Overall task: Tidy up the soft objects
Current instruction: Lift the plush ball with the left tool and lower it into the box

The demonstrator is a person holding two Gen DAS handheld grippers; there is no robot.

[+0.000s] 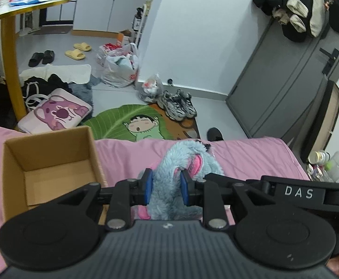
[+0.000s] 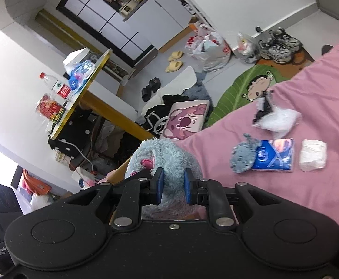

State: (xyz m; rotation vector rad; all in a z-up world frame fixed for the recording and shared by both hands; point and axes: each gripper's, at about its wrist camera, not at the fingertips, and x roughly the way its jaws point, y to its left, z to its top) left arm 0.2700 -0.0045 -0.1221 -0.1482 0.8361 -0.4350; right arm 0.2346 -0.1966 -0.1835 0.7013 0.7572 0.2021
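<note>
A fluffy blue plush toy with pink ears [image 1: 185, 160] is lifted above the pink bed sheet [image 1: 250, 153]. My left gripper [image 1: 167, 186] is shut on one part of it, blue pads pressing into the fur. In the right wrist view my right gripper [image 2: 173, 187] is shut on the same plush toy [image 2: 162, 153]. An open, empty cardboard box [image 1: 13, 162] stands on the bed just left of the left gripper. The toy's lower part is hidden behind the gripper bodies.
On the sheet to the right lie a small grey-blue fuzzy piece [image 2: 242, 157], a blue tissue pack [image 2: 274, 154], a white packet [image 2: 313, 154] and a white fluffy bundle [image 2: 276, 119]. Beyond the bed edge the floor holds a green mat [image 1: 120, 121], shoes [image 1: 177, 104], bags and a yellow-legged table [image 1: 11, 69].
</note>
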